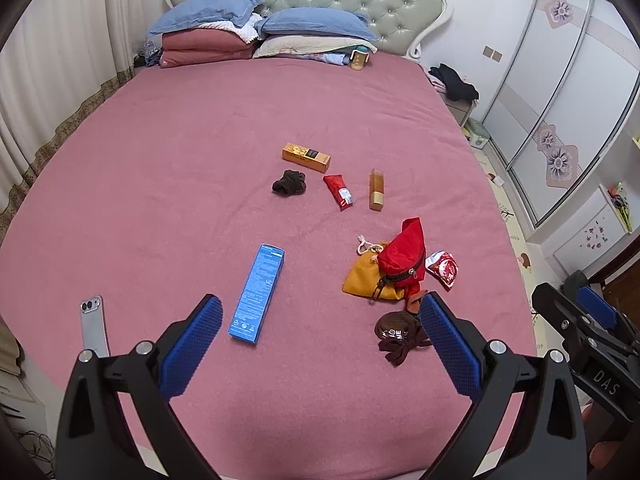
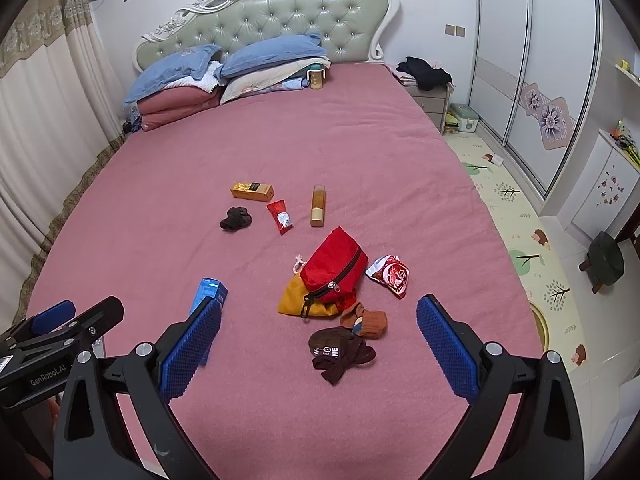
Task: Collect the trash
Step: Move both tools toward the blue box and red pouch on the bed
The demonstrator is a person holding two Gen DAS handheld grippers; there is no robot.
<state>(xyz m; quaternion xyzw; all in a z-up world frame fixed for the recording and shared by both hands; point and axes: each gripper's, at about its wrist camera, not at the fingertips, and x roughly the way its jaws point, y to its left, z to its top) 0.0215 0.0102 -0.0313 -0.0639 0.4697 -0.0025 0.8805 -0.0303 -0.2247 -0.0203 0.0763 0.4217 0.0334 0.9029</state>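
Both grippers hovered over the bed point(image 1: 200, 160), left gripper point(image 1: 320, 344) and right gripper point(image 2: 318, 344) each with fingers wide apart, holding nothing. Trash lay ahead of the fingers: crinkly foil wrapper point(image 2: 390, 274) ahead-right of the right fingers, stiff blue box point(image 1: 258, 292) just ahead of the left ones, red tube point(image 1: 339, 192) farther out. Risks: soft socks point(image 2: 340, 350) and the red pouch point(image 2: 334, 270) sat beside the wrapper, easy to snag; thin foil could slip; phone point(image 1: 94, 326) left of the left fingers wasn't trash
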